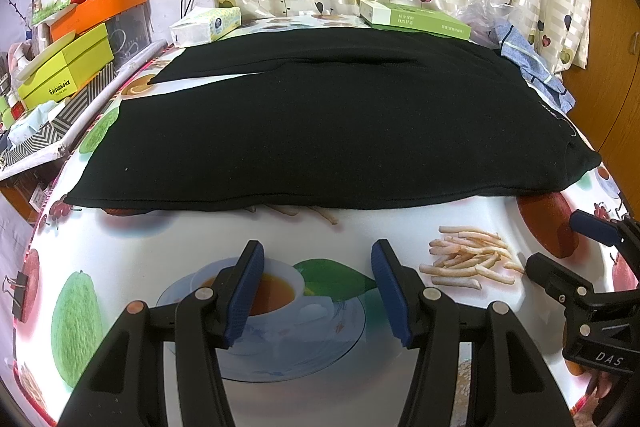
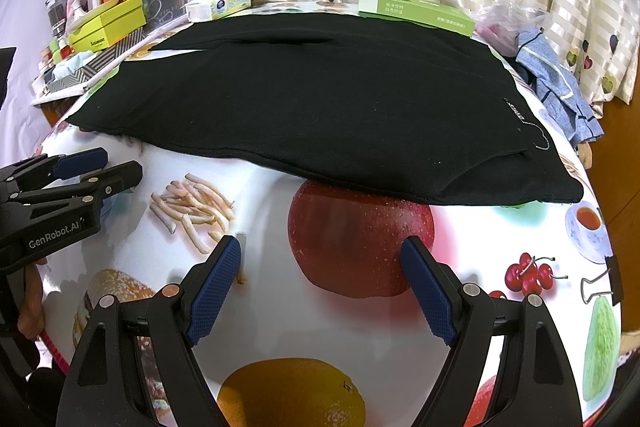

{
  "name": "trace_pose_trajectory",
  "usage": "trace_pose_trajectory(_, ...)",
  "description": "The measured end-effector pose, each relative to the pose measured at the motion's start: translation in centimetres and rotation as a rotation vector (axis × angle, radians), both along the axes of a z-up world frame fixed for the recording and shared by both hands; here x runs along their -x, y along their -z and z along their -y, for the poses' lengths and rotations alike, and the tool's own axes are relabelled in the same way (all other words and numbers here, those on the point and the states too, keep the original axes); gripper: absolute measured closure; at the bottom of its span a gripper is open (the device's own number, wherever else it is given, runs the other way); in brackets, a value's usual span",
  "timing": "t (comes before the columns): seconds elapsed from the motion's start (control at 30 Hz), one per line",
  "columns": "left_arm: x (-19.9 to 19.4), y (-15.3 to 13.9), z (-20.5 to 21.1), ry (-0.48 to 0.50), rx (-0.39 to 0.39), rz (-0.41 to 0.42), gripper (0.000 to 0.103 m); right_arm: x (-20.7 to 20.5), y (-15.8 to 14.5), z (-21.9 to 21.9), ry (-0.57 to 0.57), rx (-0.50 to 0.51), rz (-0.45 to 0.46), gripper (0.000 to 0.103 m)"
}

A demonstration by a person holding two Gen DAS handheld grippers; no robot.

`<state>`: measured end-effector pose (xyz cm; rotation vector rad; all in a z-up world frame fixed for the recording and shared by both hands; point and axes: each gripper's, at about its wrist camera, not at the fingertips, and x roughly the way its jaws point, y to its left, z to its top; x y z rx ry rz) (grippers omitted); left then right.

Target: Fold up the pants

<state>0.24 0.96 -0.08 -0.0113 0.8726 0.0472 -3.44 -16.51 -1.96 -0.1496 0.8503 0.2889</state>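
Black pants [image 1: 320, 123] lie flat across the table's far half, waistband to the right and leg ends to the left; the right wrist view shows the same pants [image 2: 304, 99] with a small white logo near the waistband. My left gripper [image 1: 318, 247] hovers open over the bare tablecloth just short of the pants' near edge, nothing between its blue pads. My right gripper [image 2: 320, 247] is also open and empty, over a printed apple, a little short of the near edge. Each gripper shows in the other's view: the right gripper [image 1: 556, 243] and the left gripper [image 2: 124, 159].
The table [image 1: 160, 239] wears a fruit-and-food print cloth held by binder clips [image 1: 16, 291]. At the far edge stand a tissue box [image 1: 206, 23] and a green box [image 1: 416, 19]. A blue garment [image 1: 532, 67] is bunched at the far right. Stacked boxes [image 1: 68, 67] crowd the left.
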Motion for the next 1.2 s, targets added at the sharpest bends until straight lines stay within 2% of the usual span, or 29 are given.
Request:
trace_pose_trajectory(0.5, 0.0, -0.2, 0.6, 0.029, -0.024, -0.014, 0.045, 0.3, -0.3, 0.0, -0.087, 0.003, -0.034, 0.021)
trace_pose_trajectory(0.8, 0.0, -2.1, 0.1, 0.061, 0.000, 0.018, 0.045, -0.1, -2.0, 0.2, -0.140, -0.007, -0.008, 0.021)
trace_pose_trajectory(0.93, -0.9, -3.3, -0.4, 0.083, -0.011, 0.034, 0.048, -1.5, -3.4, 0.2, -0.163, -0.014, 0.005, 0.021)
trace_pose_trajectory(1.07, -2.2, -4.9, -0.7, 0.090, -0.058, 0.070, 0.048, -3.2, -4.9, 0.1, -0.186, -0.008, 0.037, 0.021)
trace_pose_trajectory(1.2, -4.1, -6.0, -1.1, 0.117, -0.056, 0.086, 0.048, -5.4, -6.1, 0.0, -0.215, 0.001, 0.060, 0.021)
